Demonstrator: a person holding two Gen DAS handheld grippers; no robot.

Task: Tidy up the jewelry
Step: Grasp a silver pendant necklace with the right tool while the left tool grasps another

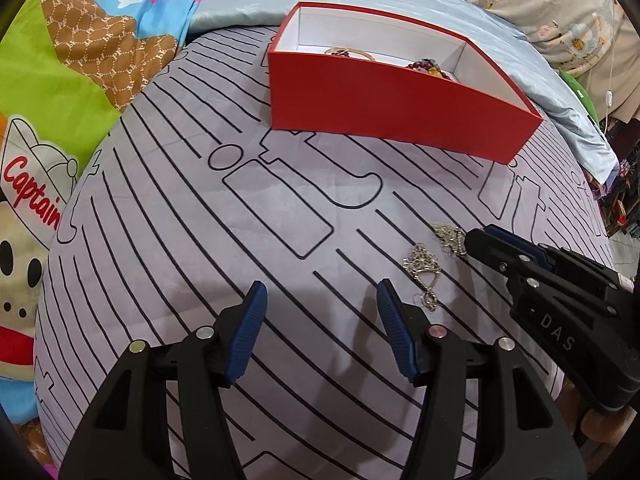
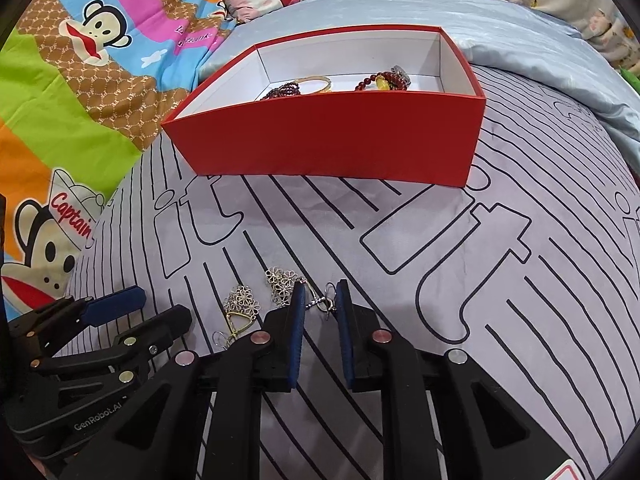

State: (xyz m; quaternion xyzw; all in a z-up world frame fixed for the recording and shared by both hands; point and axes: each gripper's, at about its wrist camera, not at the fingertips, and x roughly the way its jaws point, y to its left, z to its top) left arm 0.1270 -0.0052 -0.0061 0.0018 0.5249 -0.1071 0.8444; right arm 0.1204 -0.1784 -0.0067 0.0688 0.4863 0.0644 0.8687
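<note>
Resting on the striped bedsheet (image 2: 520, 240), two filigree earrings lie well short of the red box (image 2: 328, 140). One earring (image 2: 318, 302) sits between the right gripper (image 2: 318, 304)'s narrowed jaws, contact unclear; the other earring (image 1: 424, 272) lies just beside the left gripper (image 1: 320, 300), whose jaws gape empty over bare sheet.

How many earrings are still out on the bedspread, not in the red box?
2. One earring lies free between the two tools; the other earring sits at the right tool, its hook between the fingers. Pieces inside the red box are partly hidden by its wall.
</note>
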